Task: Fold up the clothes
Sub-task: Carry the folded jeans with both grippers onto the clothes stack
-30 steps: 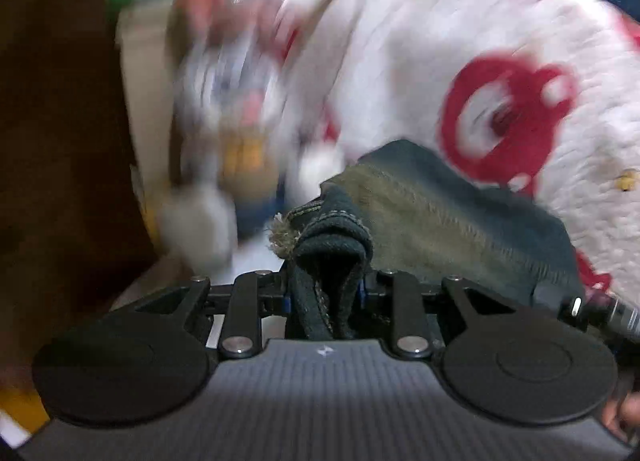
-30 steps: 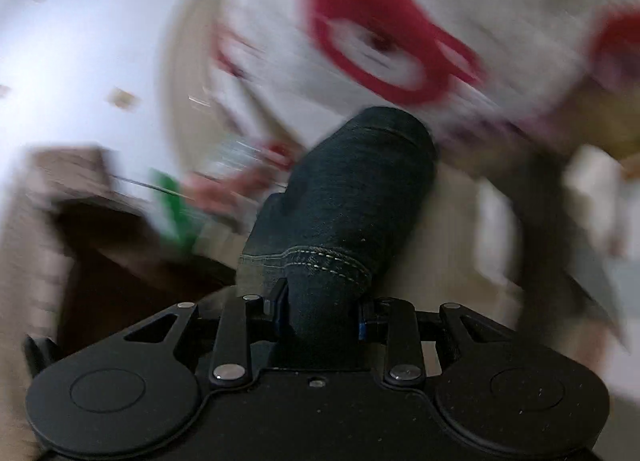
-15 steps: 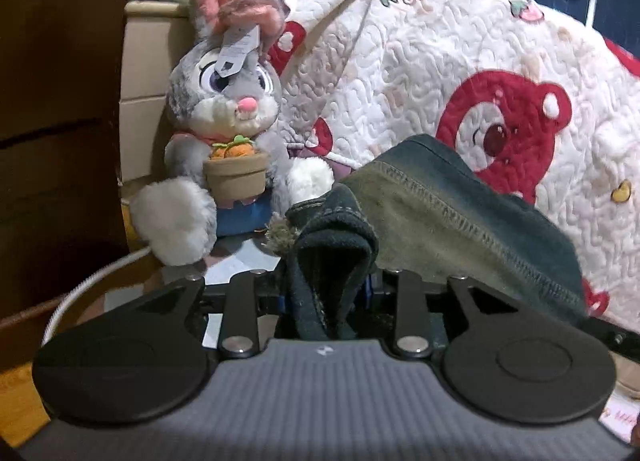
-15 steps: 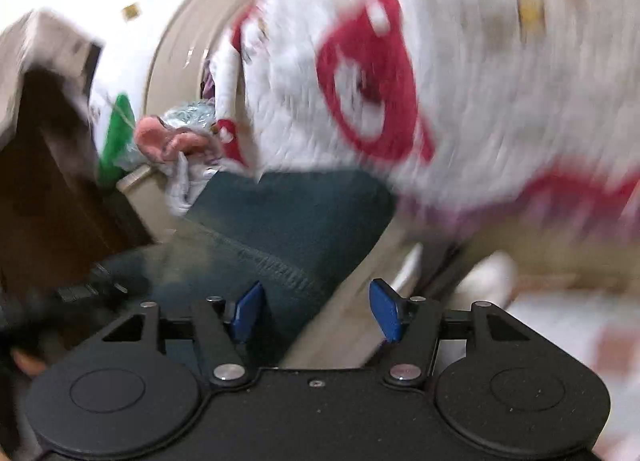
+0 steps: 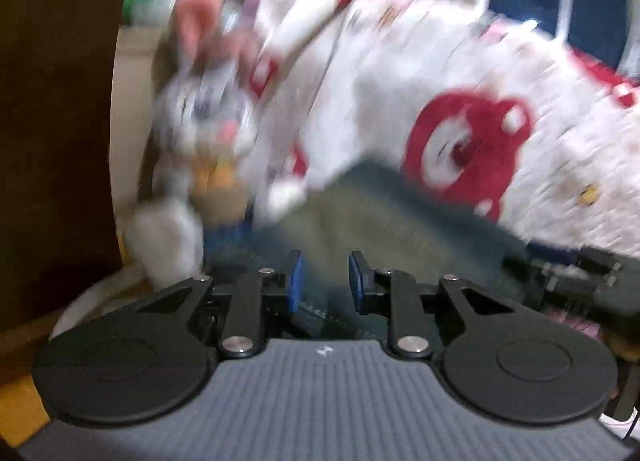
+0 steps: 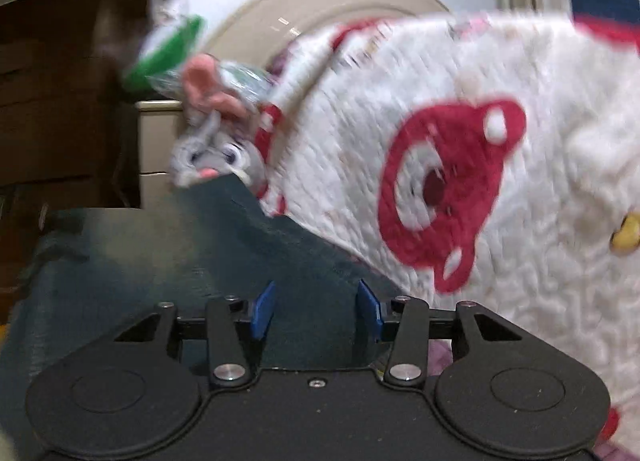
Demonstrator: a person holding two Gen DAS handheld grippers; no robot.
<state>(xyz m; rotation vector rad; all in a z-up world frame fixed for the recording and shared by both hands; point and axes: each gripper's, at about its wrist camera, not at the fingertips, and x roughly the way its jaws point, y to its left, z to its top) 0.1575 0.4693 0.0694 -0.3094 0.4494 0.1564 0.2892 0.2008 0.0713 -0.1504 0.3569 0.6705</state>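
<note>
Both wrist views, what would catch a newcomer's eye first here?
The white quilt with its big red bear print fills the right side. A grey stuffed rabbit with pink ears sits at its left. In front, dark jeans lie below both open claws, left claw and right claw.

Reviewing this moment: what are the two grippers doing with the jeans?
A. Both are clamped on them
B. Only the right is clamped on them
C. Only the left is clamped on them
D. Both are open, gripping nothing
D: the left gripper and the right gripper each show blue pads spread apart, with the jeans lying loose beyond them.
</note>
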